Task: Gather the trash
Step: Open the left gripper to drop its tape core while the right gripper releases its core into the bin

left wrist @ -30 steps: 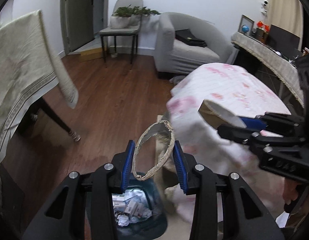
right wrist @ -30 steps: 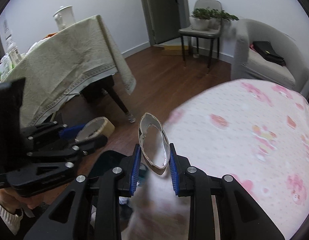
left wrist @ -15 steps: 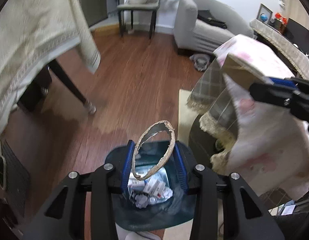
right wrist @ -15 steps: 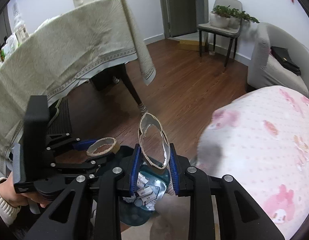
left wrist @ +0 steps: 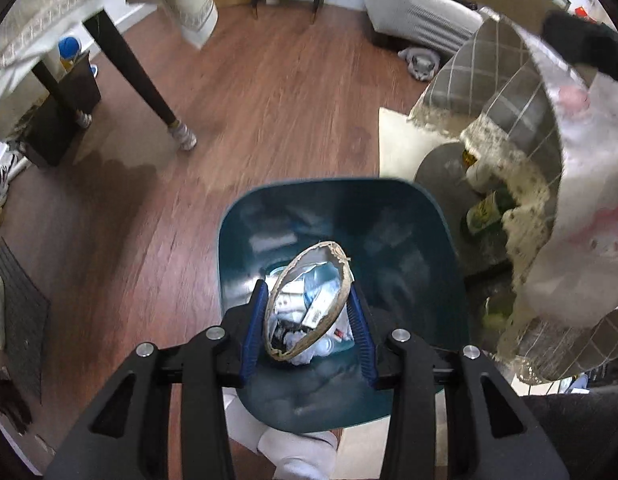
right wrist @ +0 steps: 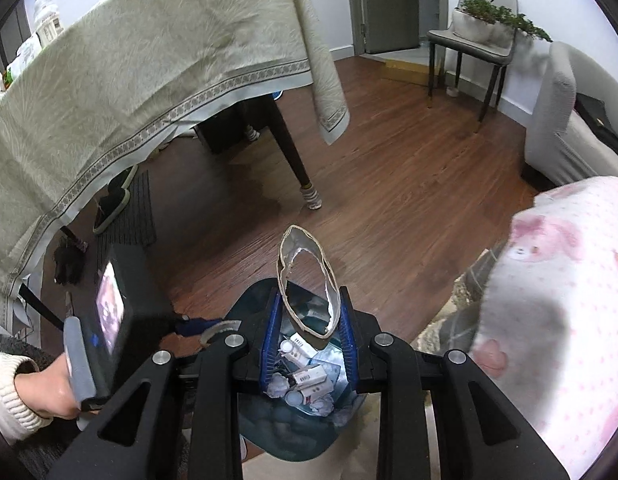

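While both grippers are hovering over the teal bin (left wrist: 425, 216), left gripper (left wrist: 309, 312) & right gripper (right wrist: 307, 316) are each pinching a flattened cardboard ring (left wrist: 307, 300) (right wrist: 307, 280) — light, crushable, gripped across its sides.

A home living room: wood floor (right wrist: 409, 184) ahead of the tool, cloth-draped table (right wrist: 129, 64) up left, grey sofa (right wrist: 565, 120) and plant-topped chair (right wrist: 473, 46) beyond.

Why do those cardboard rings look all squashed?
Both cardboard rings are pinched into ovals by the tongs, with torn, frayed edges. They hang over the blue bin, which already holds crumpled paper and small boxes.
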Action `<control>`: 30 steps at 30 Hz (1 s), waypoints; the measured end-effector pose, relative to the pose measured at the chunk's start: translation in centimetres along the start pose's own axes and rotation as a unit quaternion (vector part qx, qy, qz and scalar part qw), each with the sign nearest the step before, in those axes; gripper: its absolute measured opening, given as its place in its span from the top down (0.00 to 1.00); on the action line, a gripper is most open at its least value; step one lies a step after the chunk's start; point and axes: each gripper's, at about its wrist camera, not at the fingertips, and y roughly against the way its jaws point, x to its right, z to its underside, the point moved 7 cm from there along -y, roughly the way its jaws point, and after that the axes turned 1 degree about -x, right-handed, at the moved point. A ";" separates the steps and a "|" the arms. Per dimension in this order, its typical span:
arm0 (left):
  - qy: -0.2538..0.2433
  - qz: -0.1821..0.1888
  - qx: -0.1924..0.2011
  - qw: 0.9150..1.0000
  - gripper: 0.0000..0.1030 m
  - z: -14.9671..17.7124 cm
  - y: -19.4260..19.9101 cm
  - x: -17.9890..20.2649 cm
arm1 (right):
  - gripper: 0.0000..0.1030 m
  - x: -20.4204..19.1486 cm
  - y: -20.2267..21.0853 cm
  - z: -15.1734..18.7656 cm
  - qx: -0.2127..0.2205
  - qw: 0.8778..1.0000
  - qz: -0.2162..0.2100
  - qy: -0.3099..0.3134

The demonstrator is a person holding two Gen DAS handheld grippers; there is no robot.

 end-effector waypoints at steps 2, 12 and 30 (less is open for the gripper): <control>-0.001 -0.001 -0.011 1.000 0.58 0.7 -0.9 -0.3 | 0.73 -0.3 -0.4 0.0 -0.004 1.000 -0.001 0.001; -0.009 0.002 -0.029 1.000 0.46 1.8 -2.2 -1.1 | 0.73 -1.0 -3.3 1.3 -0.047 0.999 0.005 0.002; 0.032 0.002 0.117 0.993 0.35 -4.0 10.0 -2.7 | 0.73 -1.6 -10.0 7.0 -0.156 0.988 0.017 0.008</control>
